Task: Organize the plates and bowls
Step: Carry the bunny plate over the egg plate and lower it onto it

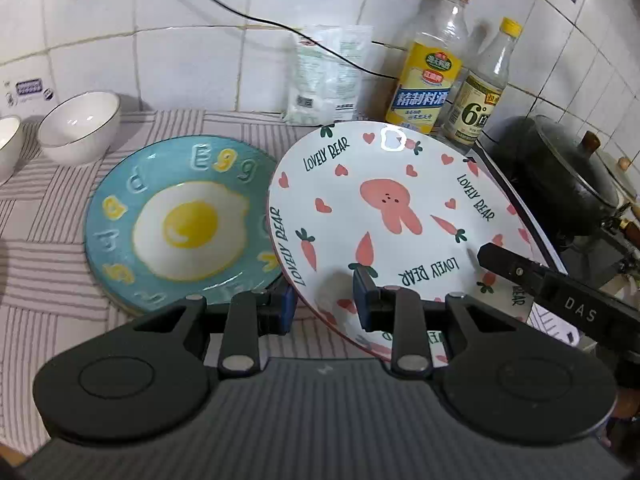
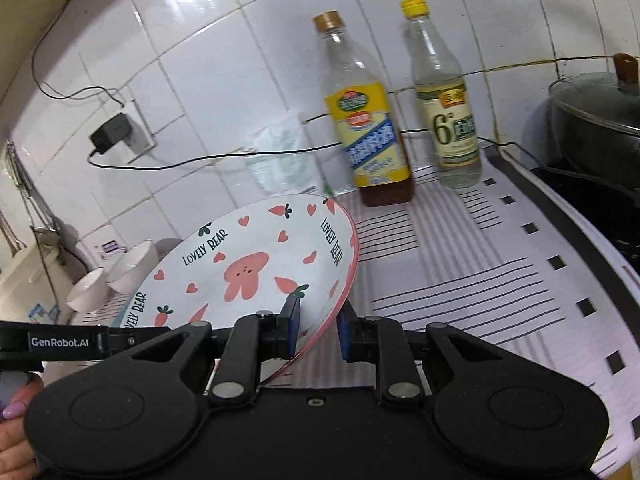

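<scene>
A white plate [image 1: 384, 216] printed with a pink rabbit, hearts and carrots hangs tilted above the striped cloth. My left gripper [image 1: 322, 308] is shut on its near rim, one blue pad on each face. My right gripper [image 2: 318, 332] is shut on the rim of the same plate [image 2: 248, 264] from the other side, and one of its black fingers [image 1: 504, 264] shows over the plate's right edge in the left wrist view. A blue plate with a fried-egg design [image 1: 180, 224] lies flat on the cloth to the left. Two white bowls [image 1: 80, 128] [image 1: 8, 144] stand at the back left.
Two bottles [image 1: 432, 60] [image 1: 484, 88] and a plastic bag [image 1: 324, 76] stand against the tiled wall. A dark lidded pot [image 1: 560, 176] sits on the stove to the right. A black cable [image 2: 200, 158] runs from a wall charger. The striped cloth [image 2: 480, 280] covers the counter.
</scene>
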{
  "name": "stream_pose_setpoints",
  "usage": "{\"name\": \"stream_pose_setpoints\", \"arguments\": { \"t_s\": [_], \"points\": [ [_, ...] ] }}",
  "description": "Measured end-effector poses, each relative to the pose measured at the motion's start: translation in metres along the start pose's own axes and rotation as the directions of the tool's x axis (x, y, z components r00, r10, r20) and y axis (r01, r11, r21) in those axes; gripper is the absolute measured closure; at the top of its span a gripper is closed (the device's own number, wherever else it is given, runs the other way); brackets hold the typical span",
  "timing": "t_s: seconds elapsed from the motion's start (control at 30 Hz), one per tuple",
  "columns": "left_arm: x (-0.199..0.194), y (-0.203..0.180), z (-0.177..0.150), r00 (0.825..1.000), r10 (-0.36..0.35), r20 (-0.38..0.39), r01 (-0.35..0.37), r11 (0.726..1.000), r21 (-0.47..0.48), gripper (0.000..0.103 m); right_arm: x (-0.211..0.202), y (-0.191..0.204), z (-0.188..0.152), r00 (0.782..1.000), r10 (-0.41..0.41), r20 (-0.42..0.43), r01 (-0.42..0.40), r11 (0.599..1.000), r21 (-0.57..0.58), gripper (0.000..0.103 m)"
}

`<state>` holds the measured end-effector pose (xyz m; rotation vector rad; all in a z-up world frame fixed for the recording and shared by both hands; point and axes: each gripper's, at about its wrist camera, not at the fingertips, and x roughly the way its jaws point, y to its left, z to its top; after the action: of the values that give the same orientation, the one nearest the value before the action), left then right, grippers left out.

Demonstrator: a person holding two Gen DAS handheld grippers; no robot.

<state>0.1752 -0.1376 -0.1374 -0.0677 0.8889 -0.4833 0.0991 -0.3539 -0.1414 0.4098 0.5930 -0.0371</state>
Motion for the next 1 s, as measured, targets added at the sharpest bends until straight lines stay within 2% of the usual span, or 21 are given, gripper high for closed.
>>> {"name": "stream_pose_setpoints", "arguments": {
  "t_s": [0.23, 0.53, 0.63, 0.77, 1.0],
  "points": [
    [-0.025, 0.019, -0.004, 1.000, 0.010, -0.011, -0.010, 0.999, 0.032, 0.075, -0.009, 0.028, -0.009, 0.999, 0.036, -0.001, -0.036, 0.999, 0.031, 0.079],
    [-0.037, 0.042, -0.011, 0.999, 0.032, -0.038, -0.031, 0.999, 0.040, 0.075, -0.003, 0.046, -0.023, 0.996, 0.086, -0.028, -0.084, 0.993, 0.079, 0.079],
    [-0.037, 0.053, -0.013, 0.998, 0.045, -0.042, -0.045, 0.999, 0.010, 0.075, 0.003, 0.053, -0.026, 0.995, 0.090, -0.047, -0.086, 0.993, 0.078, 0.079],
    [-0.031, 0.078, -0.015, 0.997, 0.001, -0.076, -0.008, 0.996, -0.092, 0.075, 0.012, 0.063, -0.027, 0.994, 0.098, -0.050, -0.094, 0.993, 0.070, 0.079],
    [-0.028, 0.100, -0.017, 0.996, 0.038, -0.087, -0.050, 0.989, -0.140, 0.075, 0.041, 0.084, -0.022, 0.989, 0.099, -0.107, -0.099, 0.995, 0.010, 0.079]
  ]
}}
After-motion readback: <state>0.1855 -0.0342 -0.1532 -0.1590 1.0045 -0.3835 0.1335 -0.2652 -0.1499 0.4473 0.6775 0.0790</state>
